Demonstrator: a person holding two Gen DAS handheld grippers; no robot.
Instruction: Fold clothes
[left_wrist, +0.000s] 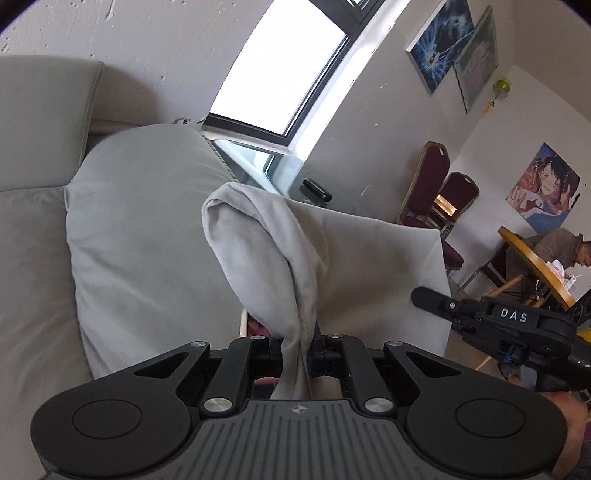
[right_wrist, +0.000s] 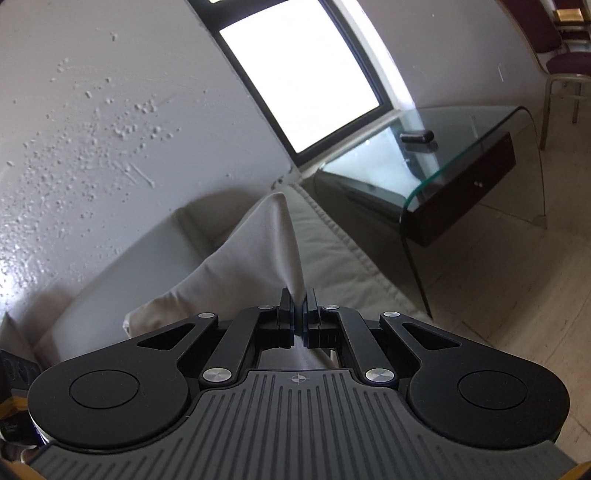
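Setting: a lived-in room in a home or flat, a lounge with a dining corner. Evidence: pale grey sofa (left_wrist: 40, 122) with a large cushion (left_wrist: 147, 229); curved glass side table (right_wrist: 461, 147) carrying a small black object (right_wrist: 416, 136); dark-framed window (left_wrist: 291, 70) in a rough painted wall (right_wrist: 92, 110); unframed posters (left_wrist: 441, 44), one an anime print (left_wrist: 543, 188); two maroon banquet chairs (left_wrist: 432, 184); round wooden table (left_wrist: 532, 266) where a person (left_wrist: 561, 247) sits; pale tiled floor (right_wrist: 517, 288).
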